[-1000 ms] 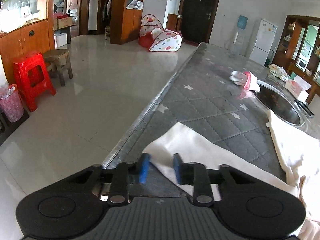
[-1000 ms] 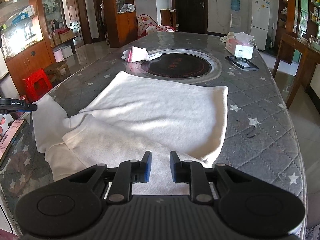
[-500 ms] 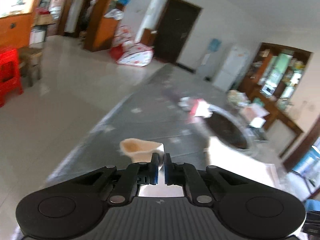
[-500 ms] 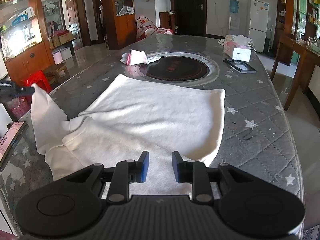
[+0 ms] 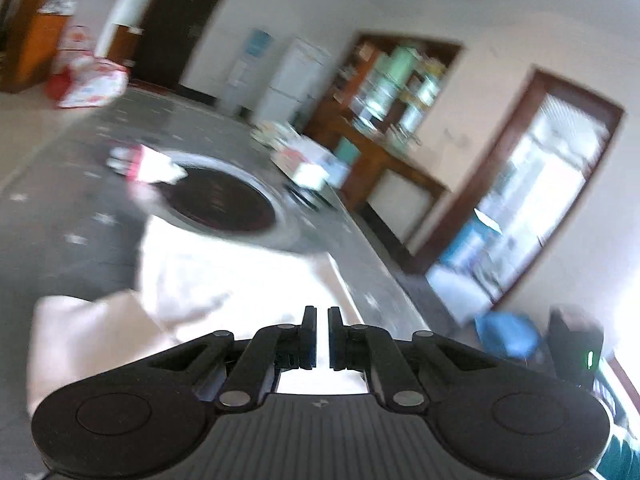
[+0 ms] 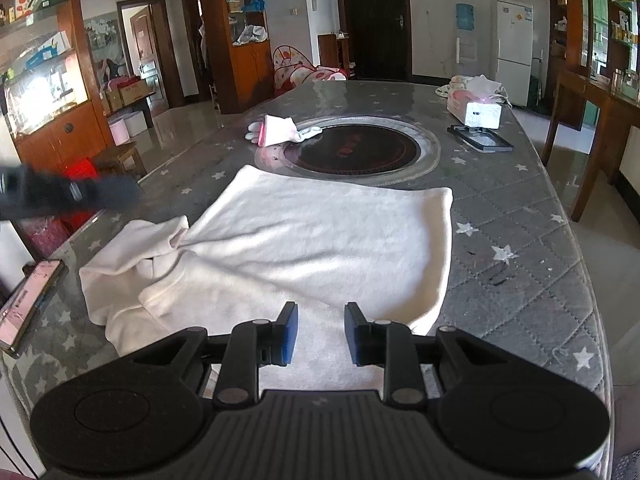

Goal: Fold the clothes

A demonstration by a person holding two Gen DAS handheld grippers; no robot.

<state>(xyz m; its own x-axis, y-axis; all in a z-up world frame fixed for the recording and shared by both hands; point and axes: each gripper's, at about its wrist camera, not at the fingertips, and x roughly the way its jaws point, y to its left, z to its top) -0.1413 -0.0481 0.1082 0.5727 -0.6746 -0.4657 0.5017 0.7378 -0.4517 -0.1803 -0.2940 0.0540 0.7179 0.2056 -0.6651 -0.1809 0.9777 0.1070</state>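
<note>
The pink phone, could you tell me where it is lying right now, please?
In the right wrist view the pink phone lies at the table's near left edge, just left of the cream garment's bunched sleeve.

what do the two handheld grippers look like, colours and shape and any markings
Both match: the left gripper and right gripper are matte black plastic with a ribbed centre deck, a round disc at each side, and linkage bars joined by silver pivot pins. The jaws carry blue pads. A tiny pale logo sits on the deck. No cables or sleeves show.
</note>
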